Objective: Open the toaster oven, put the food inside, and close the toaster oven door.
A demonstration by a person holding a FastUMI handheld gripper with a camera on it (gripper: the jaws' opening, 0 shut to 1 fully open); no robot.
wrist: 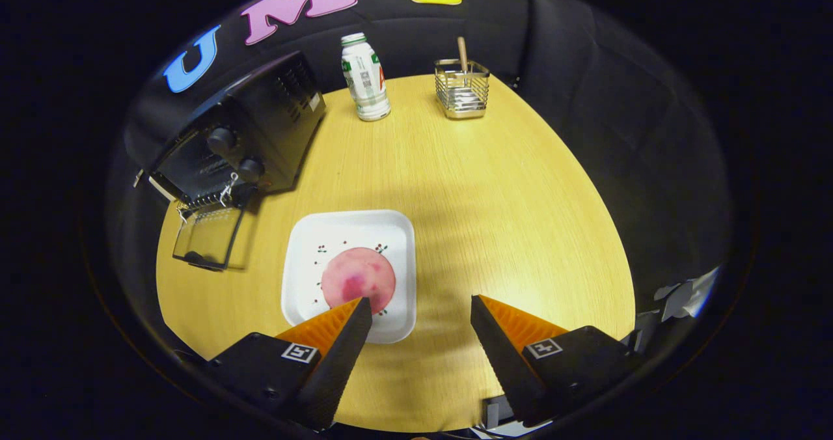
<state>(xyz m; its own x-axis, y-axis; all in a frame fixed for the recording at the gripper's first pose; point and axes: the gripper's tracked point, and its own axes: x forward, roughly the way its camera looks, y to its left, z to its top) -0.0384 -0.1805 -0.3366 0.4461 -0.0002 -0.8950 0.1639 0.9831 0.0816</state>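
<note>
Gripper view: the tongs (422,306) are spread wide and hold nothing, poised above the near part of the yellow wood-grain counter (507,206). The food, a round pink slice (358,279) that looks like ham or sausage, lies flat on a white square plate (306,245). The left fingertip (355,319) overlaps the plate's near edge and the slice's near rim in the picture; actual contact cannot be confirmed. The slice sits ahead of the left finger, not centred between the two.

The black toaster oven (260,121) stands well beyond the plate, to its left. Its glass door (208,235) is already folded down onto the counter. Step in hand, by judgement: picking up the food.

Hazards:
- Offset approach. Closing from this position would likely miss the slice, or push the plate.
- Thin, flat, soft food. The fingers may slide over it, or fold or tear it.
- Open door. It projects toward the plate and could be struck during transfer.

A white bottle (365,77) and a wire utensil holder (463,88) stand at the far edge, well apart from the work.
</note>
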